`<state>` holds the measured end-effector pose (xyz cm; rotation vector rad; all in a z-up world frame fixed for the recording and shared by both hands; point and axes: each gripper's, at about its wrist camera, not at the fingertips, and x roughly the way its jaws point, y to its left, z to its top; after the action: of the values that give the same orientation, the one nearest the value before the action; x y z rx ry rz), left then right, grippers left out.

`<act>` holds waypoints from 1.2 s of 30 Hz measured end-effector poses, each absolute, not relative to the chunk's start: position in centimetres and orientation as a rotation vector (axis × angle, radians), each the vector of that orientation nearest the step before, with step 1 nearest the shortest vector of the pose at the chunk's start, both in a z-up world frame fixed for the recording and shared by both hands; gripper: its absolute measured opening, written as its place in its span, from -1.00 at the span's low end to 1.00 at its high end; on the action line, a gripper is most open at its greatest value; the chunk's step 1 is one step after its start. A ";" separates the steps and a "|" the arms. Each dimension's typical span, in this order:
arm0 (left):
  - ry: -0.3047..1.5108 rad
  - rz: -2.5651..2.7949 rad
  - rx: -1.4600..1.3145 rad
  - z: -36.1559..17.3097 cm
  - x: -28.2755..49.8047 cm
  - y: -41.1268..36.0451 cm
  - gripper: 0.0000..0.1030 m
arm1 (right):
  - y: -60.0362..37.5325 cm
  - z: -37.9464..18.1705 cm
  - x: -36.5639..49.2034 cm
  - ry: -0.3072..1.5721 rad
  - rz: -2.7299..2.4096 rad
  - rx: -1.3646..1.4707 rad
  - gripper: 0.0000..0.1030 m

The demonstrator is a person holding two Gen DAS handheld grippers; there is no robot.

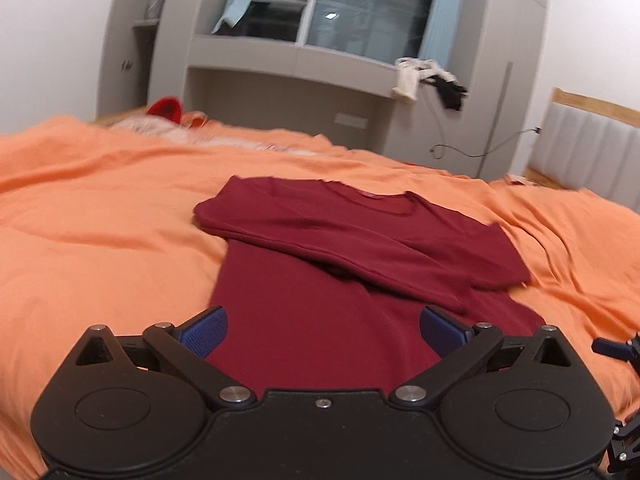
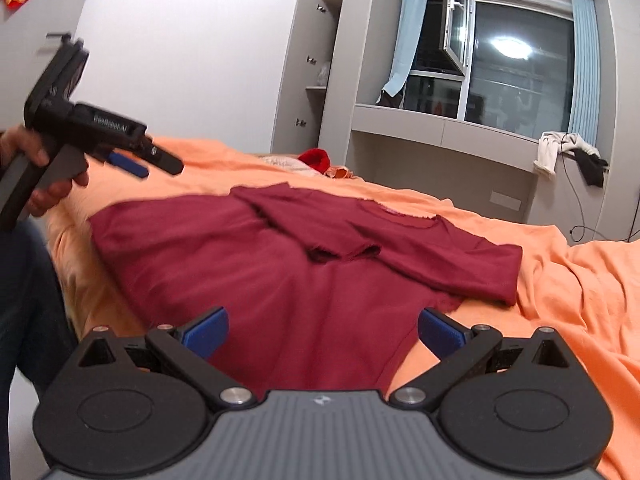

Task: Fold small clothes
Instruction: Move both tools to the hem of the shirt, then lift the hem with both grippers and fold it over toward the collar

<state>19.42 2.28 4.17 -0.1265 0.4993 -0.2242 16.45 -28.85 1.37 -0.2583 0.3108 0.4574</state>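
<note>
Both hand-held grippers stand with jaws apart and empty: the left hand-held gripper (image 1: 323, 330) and the right hand-held gripper (image 2: 323, 330) each hover at the near hem of the dark red shirt (image 1: 320, 280), which lies ahead of them, its long axis running away toward the collar. Sleeves are folded across its upper part. It lies on the orange bedspread (image 1: 100, 208); a window (image 2: 516, 76) fills the upper right of the right wrist view.

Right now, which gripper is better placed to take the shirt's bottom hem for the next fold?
Probably right: the right gripper is open low over the shirt; the left gripper is raised.
</note>
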 end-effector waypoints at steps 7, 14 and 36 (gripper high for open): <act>0.414 -0.264 -0.016 2.7 14.6 0.8 0.99 | -26.3 -0.9 13.4 0.284 0.453 -0.480 0.99; 0.386 -0.279 0.046 1.8 12.8 0.3 0.99 | -22.5 -5.5 12.6 0.200 0.301 -0.895 0.99; 0.384 -0.322 0.128 1.3 11.6 0.0 0.99 | -21.7 -5.3 11.1 0.006 0.249 -0.909 -0.65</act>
<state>11.58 -0.03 1.25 0.1278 0.3844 -0.3222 11.10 -21.71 -5.35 -0.9092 0.0060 0.2488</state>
